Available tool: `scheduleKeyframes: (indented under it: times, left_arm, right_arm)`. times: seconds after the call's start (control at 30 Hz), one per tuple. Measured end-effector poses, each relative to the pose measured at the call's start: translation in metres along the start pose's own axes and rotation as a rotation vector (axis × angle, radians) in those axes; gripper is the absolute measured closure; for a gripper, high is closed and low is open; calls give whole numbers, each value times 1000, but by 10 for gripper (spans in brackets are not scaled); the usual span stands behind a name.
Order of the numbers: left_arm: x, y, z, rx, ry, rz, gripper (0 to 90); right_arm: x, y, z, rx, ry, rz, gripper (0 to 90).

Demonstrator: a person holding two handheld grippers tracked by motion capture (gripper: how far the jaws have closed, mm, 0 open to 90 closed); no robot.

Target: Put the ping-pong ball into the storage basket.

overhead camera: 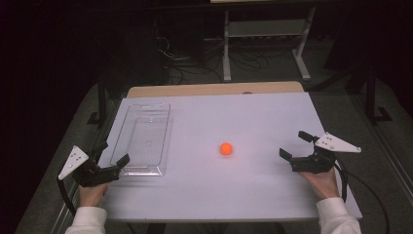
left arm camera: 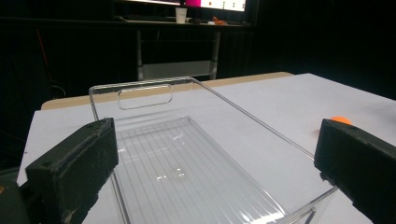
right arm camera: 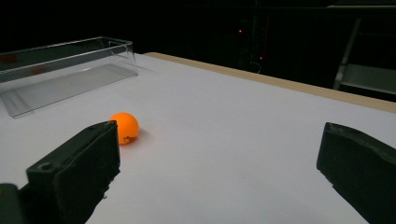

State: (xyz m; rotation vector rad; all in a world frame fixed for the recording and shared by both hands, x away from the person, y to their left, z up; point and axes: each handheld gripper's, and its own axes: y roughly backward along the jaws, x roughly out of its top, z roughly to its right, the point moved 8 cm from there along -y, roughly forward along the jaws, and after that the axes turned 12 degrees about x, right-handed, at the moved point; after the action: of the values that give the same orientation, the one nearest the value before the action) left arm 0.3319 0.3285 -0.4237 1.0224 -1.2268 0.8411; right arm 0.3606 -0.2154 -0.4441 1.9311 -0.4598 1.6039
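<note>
An orange ball (overhead camera: 226, 149) lies on the white table (overhead camera: 234, 190), near the middle. A clear plastic tray (overhead camera: 142, 138) sits empty at the left of the table. My left gripper (overhead camera: 113, 153) is open at the tray's near left corner, jaws spread wide. In the left gripper view the tray (left arm camera: 187, 163) lies between the jaws, and the ball (left arm camera: 342, 120) peeks over the right jaw. My right gripper (overhead camera: 297, 145) is open near the table's right edge, pointing left toward the ball. The right gripper view shows the ball (right arm camera: 125, 128) just past its left jaw, with the tray (right arm camera: 65, 74) farther off.
A metal frame stand (overhead camera: 265, 41) and cables (overhead camera: 195, 68) lie on the floor beyond the table's far edge. A tan board (overhead camera: 214, 89) runs along the far side of the table.
</note>
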Motion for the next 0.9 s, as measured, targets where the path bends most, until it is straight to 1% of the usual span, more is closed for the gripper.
scheduleKeyframes:
  times: [0.07,0.13,0.23,0.43,0.57,0.63,0.73,0.83,0.9]
  left_arm:
    - [0,0,1,-1,-2,0,0]
    - [1,0,2,1,-15,-4,0]
    - [1,0,5,2,-18,-5,0]
    - [5,-1,12,-8,-33,-6,0]
    - [6,-2,13,-17,-29,-14,0]
    - [6,-3,13,-16,-38,-24,0]
    - [9,-3,13,-17,-40,-21,0]
    - [11,-3,15,-23,-62,-28,0]
    - [12,-4,17,-30,-69,-31,0]
  right_arm:
    - [0,0,0,-2,2,-2,0]
    - [0,0,-1,-3,4,-4,0]
    - [-1,0,-1,-4,11,-10,0]
    - [-2,2,-1,-7,12,-12,0]
    - [-2,3,-1,-10,8,-9,0]
    - [-2,3,-1,-11,8,-7,0]
    - [-2,3,0,-15,6,-6,0]
    - [-2,3,1,-16,6,-8,0]
    - [-3,3,0,-17,8,-10,0]
